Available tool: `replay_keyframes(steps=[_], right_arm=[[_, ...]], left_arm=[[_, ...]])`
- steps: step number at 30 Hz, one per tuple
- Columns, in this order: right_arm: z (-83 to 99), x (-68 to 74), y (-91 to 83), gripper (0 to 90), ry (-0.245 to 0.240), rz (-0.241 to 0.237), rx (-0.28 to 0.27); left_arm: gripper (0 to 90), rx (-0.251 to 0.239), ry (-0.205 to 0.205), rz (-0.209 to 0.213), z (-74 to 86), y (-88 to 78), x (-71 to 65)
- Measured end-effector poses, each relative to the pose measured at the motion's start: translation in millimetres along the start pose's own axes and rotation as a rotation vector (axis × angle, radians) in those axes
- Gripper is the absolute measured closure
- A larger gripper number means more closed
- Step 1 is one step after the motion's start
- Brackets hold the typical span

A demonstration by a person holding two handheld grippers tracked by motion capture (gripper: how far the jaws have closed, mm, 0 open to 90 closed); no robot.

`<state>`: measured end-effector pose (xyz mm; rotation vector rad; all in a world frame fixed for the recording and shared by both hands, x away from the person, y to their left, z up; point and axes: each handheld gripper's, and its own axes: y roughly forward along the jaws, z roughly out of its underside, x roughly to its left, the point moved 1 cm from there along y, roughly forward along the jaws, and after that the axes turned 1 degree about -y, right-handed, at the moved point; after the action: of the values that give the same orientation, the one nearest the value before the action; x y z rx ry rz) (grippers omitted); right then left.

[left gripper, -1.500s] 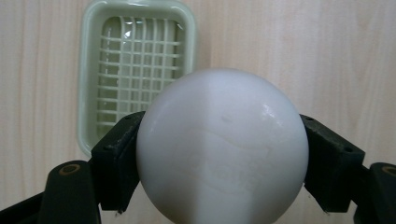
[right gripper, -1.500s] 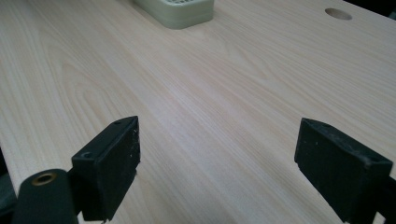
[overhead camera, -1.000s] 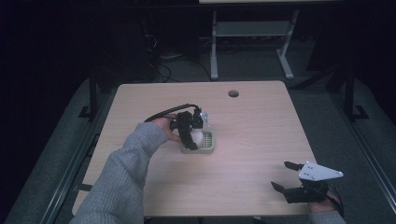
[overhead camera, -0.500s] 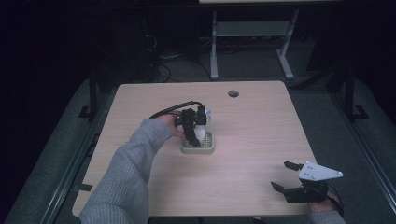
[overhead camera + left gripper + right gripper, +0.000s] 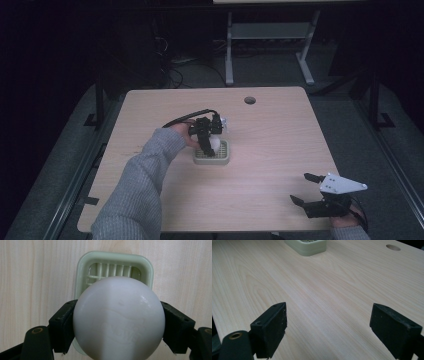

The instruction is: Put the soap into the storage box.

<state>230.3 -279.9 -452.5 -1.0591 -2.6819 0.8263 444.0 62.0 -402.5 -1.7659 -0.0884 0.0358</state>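
A: On the left, we are pinching the white ball (image 5: 117, 320) across its widest part with the left hand-held gripper (image 5: 207, 136), just above the green slatted dish (image 5: 113, 263). It is looking smooth, rigid, slippery.

B: The dish is sitting empty on the table (image 5: 280, 145). Our right hand-held gripper (image 5: 328, 331) is hanging spread.

Near the table's (image 5: 280, 150) centre we find the slotted dish (image 5: 212, 157); our left gripper (image 5: 207, 141) holds a ball (image 5: 118, 320) above it; our right gripper (image 5: 307, 190) sits well apart, front right.
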Motion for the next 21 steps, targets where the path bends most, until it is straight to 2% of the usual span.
replay_keyframes(steps=[21], right_arm=[[0.1,-0.1,-0.8,13.7,-0.001,-0.001,0.000]], left_arm=[[23.0,0.017,0.004,-0.012,-1.7,11.3,1.6]])
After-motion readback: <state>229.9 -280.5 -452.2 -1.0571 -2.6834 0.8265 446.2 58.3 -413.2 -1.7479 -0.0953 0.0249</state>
